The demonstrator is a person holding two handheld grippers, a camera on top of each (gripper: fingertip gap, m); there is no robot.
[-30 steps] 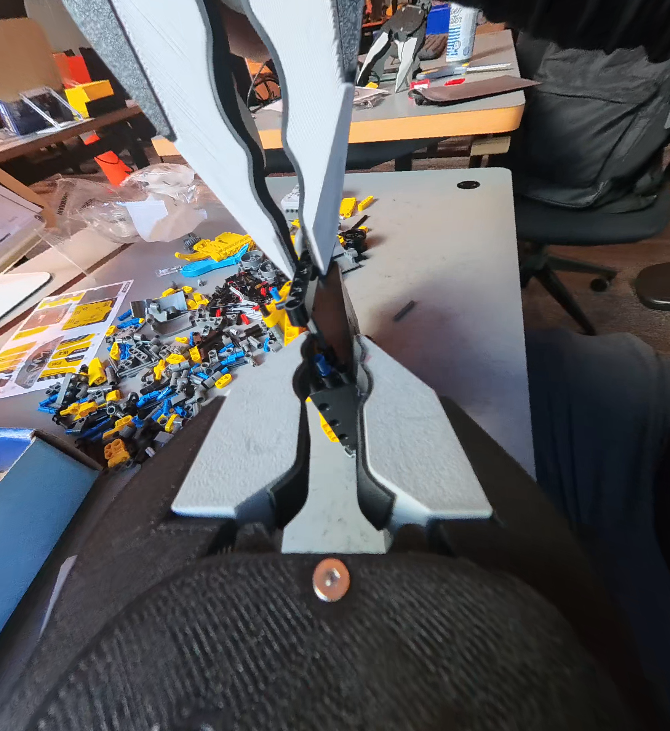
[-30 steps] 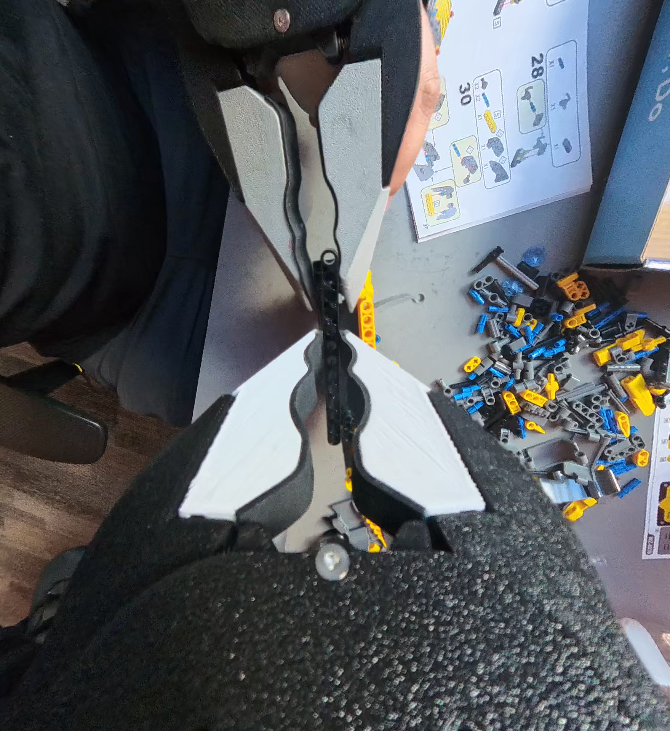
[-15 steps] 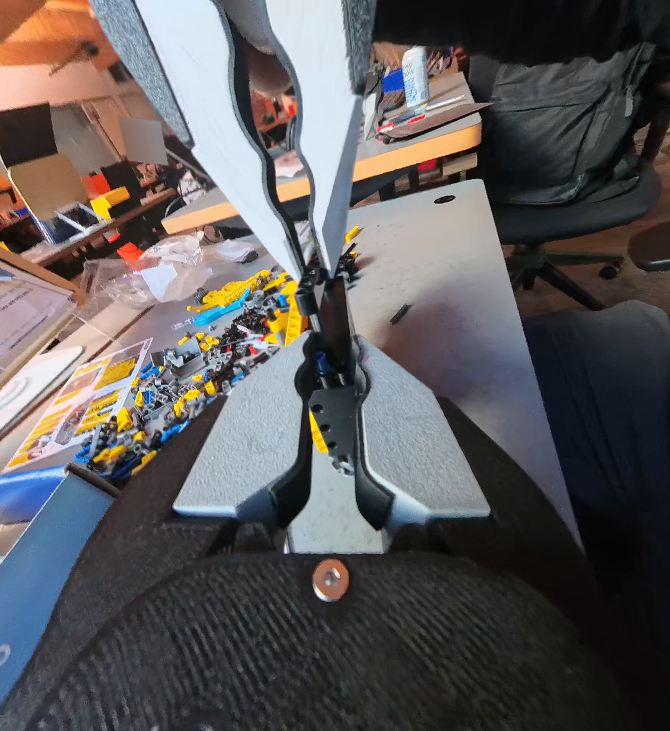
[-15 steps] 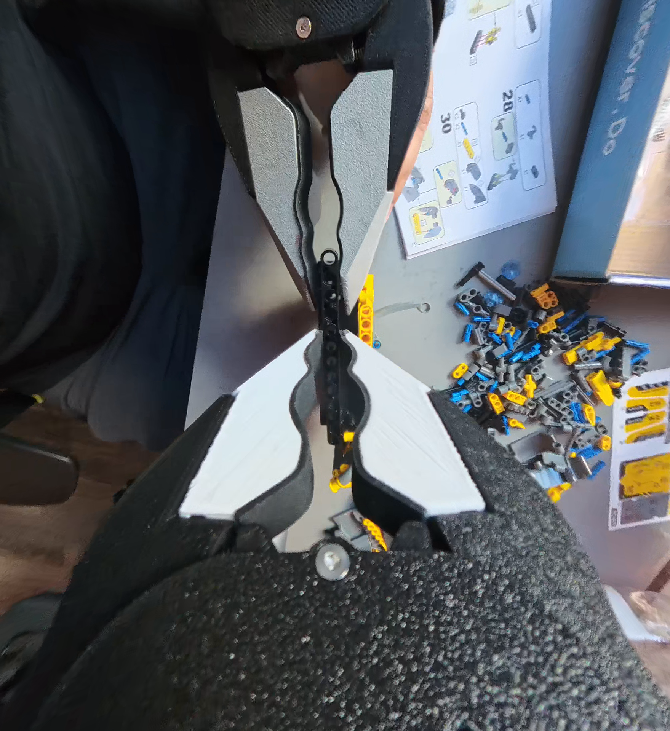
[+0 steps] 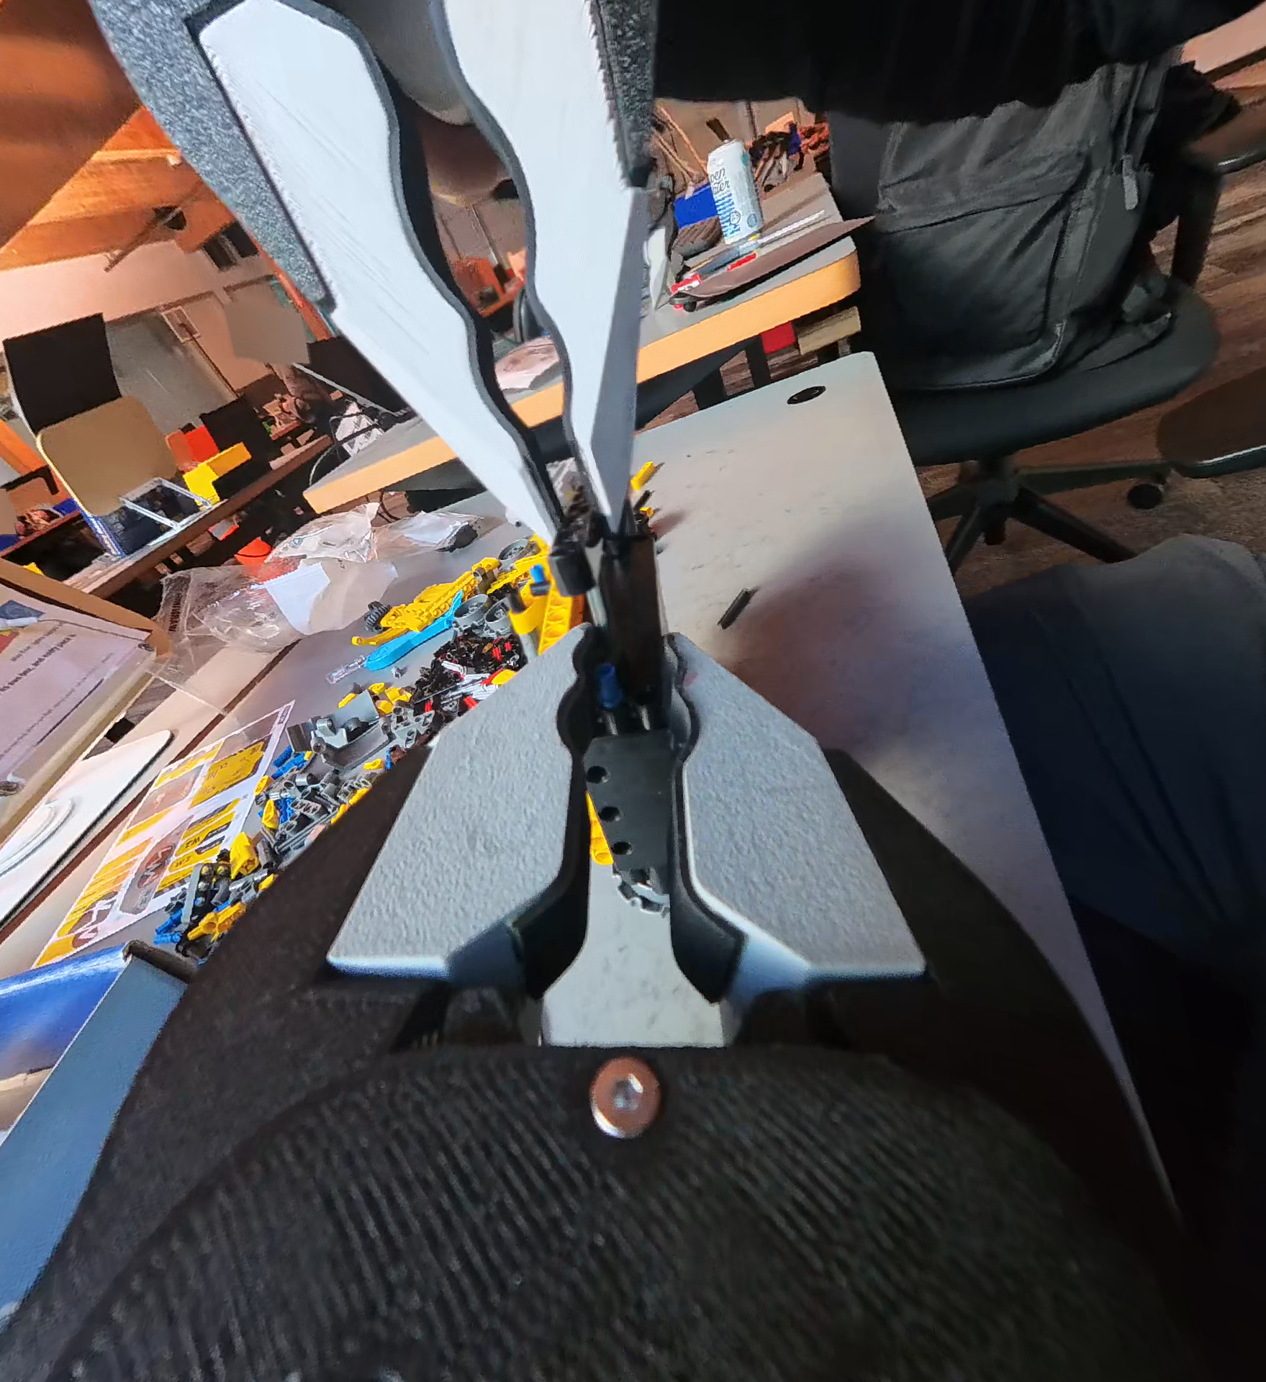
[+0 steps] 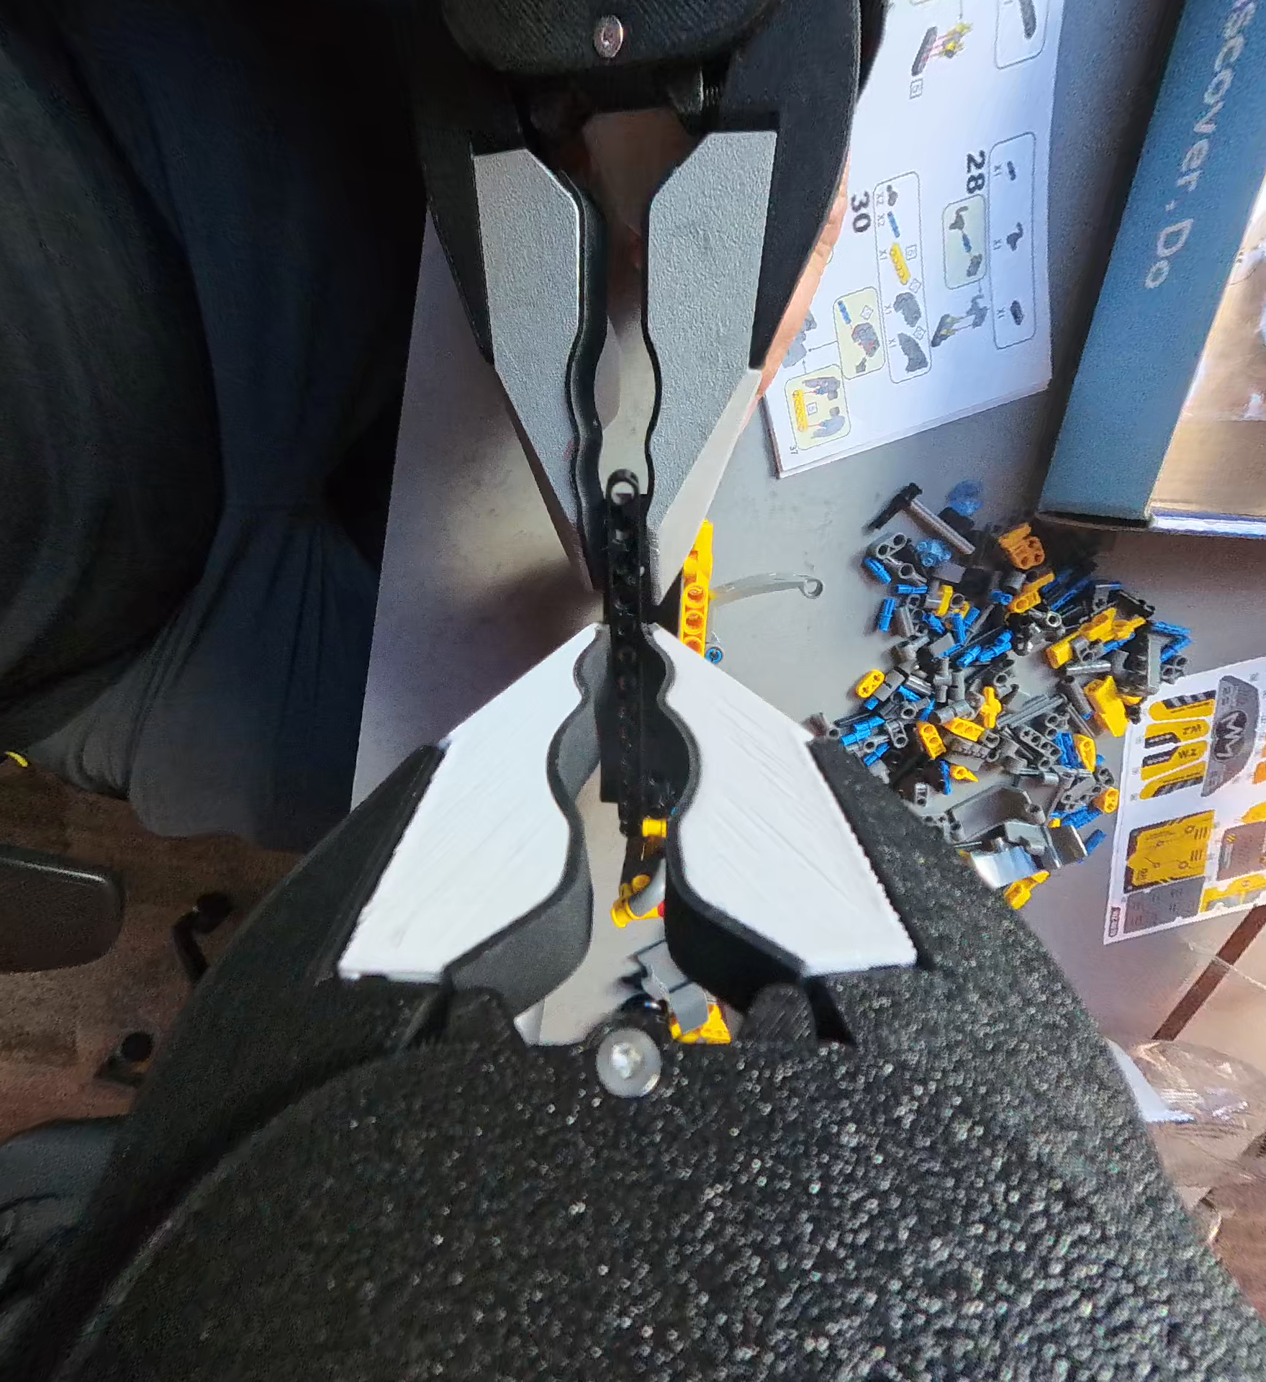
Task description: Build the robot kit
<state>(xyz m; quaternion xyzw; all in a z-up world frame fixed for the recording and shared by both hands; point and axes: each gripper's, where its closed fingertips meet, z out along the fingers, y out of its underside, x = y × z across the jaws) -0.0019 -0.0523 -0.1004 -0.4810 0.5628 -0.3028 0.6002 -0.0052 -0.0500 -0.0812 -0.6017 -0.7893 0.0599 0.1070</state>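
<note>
We've got the left hand-held gripper (image 5: 626,673) and right hand-held gripper (image 6: 626,643) both clamped tip-to-tip on one black toy-brick beam assembly (image 6: 626,673), held above the counter (image 5: 802,523) edge, probably to steady it, loose brick pile (image 6: 1003,673) just beside.

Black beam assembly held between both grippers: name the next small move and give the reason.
Probably carry it a little inward over the table before either grip loosens. The left gripper and right gripper are both shut on the black beam assembly, tip to tip, and it hangs in the air by the table's edge.
</note>
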